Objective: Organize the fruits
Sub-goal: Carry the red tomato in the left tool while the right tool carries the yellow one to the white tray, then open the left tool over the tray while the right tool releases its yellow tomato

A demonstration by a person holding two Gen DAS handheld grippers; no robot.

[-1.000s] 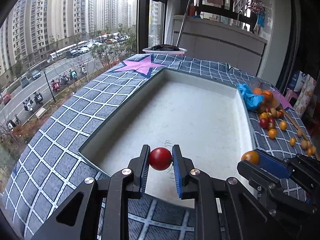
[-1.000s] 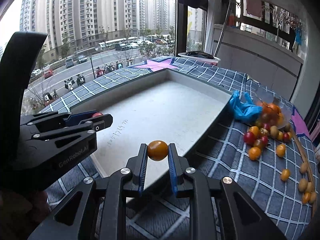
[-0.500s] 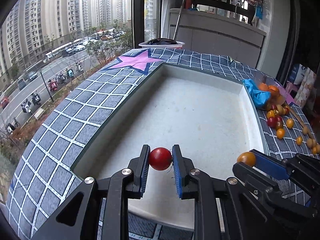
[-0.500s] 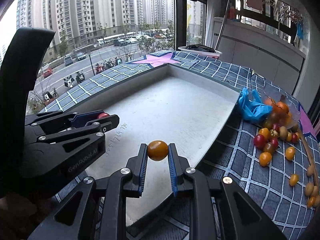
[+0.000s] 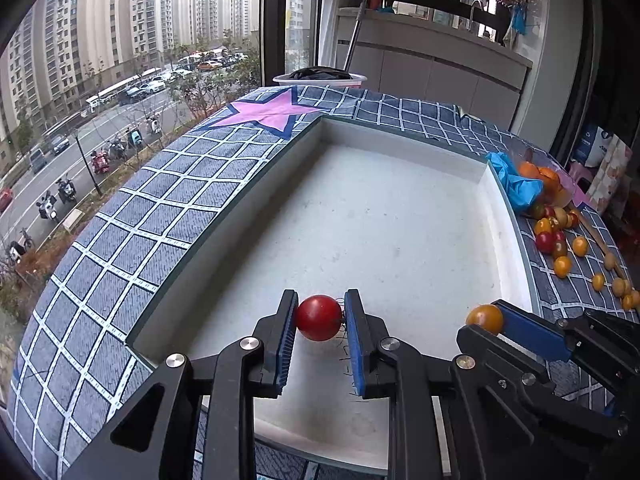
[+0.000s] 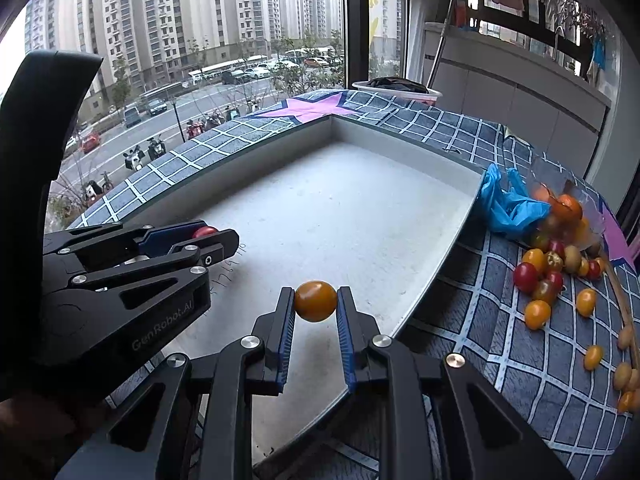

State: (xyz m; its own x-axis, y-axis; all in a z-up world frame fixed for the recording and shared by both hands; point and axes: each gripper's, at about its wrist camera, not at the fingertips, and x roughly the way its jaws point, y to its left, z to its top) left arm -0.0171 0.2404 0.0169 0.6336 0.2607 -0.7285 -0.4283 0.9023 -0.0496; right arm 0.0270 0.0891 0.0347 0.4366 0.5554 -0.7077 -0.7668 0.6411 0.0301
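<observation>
My left gripper (image 5: 320,318) is shut on a red cherry tomato (image 5: 319,317) and holds it above the near part of a large white tray (image 5: 404,148). My right gripper (image 6: 315,301) is shut on an orange cherry tomato (image 6: 315,301) above the tray's near right edge (image 6: 432,264). Each gripper shows in the other's view: the right gripper (image 5: 486,320) at the lower right, the left gripper (image 6: 206,234) at the left. A pile of several red, orange and yellow cherry tomatoes (image 6: 552,264) lies on the checked cloth right of the tray, also in the left wrist view (image 5: 558,236).
A blue checked cloth (image 5: 132,220) with a pink star (image 5: 268,114) covers the table. A blue plastic bag (image 6: 506,204) and a clear container with oranges (image 6: 568,204) lie right of the tray. A wooden stick (image 6: 622,304) lies among the tomatoes. A window is at the left.
Both grippers have moved forward over the tray, still holding their tomatoes. The tray and the pile have not moved.
</observation>
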